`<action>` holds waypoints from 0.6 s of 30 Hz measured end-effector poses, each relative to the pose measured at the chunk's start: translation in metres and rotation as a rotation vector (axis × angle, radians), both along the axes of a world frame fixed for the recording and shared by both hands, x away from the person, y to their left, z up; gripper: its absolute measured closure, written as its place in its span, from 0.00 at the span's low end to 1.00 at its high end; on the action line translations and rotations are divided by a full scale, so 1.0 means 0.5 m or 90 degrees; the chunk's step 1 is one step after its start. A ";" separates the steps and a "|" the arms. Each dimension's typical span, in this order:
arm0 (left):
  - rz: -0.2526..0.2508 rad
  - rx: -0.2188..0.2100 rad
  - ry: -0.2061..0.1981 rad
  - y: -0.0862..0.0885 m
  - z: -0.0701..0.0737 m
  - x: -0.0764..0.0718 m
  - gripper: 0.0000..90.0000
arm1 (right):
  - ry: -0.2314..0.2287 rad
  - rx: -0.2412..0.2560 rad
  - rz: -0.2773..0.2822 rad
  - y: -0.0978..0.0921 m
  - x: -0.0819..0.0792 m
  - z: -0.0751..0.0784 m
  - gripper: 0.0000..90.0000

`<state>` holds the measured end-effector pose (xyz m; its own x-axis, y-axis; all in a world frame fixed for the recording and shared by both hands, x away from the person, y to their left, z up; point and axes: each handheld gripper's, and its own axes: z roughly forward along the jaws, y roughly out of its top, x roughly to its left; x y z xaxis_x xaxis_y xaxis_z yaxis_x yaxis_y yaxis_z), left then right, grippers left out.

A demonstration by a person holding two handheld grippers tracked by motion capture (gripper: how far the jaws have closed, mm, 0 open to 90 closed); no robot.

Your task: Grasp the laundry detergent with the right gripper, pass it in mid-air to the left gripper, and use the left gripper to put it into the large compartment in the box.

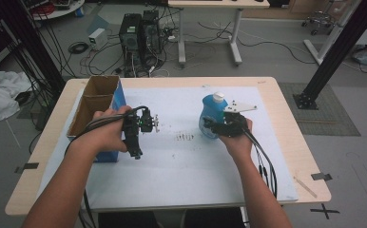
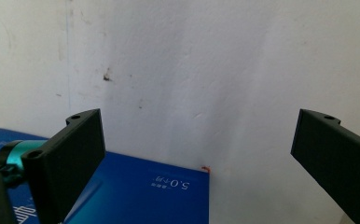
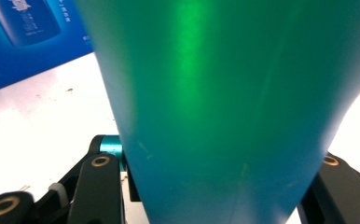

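A blue bottle with a white cap stands right of centre on the white sheet. My right gripper is shut on its lower body from the near side. In the right gripper view the bottle rises close up between the black fingers. An open cardboard box with blue sides stands at the table's left. Next to its right side my left gripper is held open and points down at the sheet. Its jaws stand wide apart with nothing between them, above a corner of the blue box.
Small dark marks dot the sheet between the two grippers. The wooden table edge frames the sheet. On the floor behind are computer towers, cables, another desk and black frame posts.
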<state>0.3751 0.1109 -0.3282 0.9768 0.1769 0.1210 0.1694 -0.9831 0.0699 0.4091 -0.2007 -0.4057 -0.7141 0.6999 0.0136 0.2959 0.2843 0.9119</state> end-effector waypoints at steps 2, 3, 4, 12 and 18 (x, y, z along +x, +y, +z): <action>-0.008 -0.005 0.000 -0.006 0.008 -0.001 0.03 | 0.000 -0.002 0.015 -0.004 -0.006 0.008 0.51; -0.013 -0.004 0.000 -0.009 0.012 -0.002 0.03 | -0.001 -0.005 0.021 -0.005 -0.009 0.012 0.51; -0.016 -0.004 -0.002 -0.013 0.015 -0.003 0.03 | 0.001 -0.009 0.027 -0.006 -0.013 0.016 0.51; -0.046 -0.008 -0.008 -0.042 0.050 -0.014 0.03 | 0.000 -0.027 0.113 0.001 -0.050 0.037 0.51; -0.062 -0.014 -0.008 -0.063 0.078 -0.015 0.03 | -0.005 -0.030 0.174 0.015 -0.074 0.042 0.51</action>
<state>0.3675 0.0792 -0.2892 0.9879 0.0844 0.1302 0.0727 -0.9931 0.0924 0.3722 -0.1932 -0.3849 -0.8764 0.4812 -0.0208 0.1956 0.3952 0.8975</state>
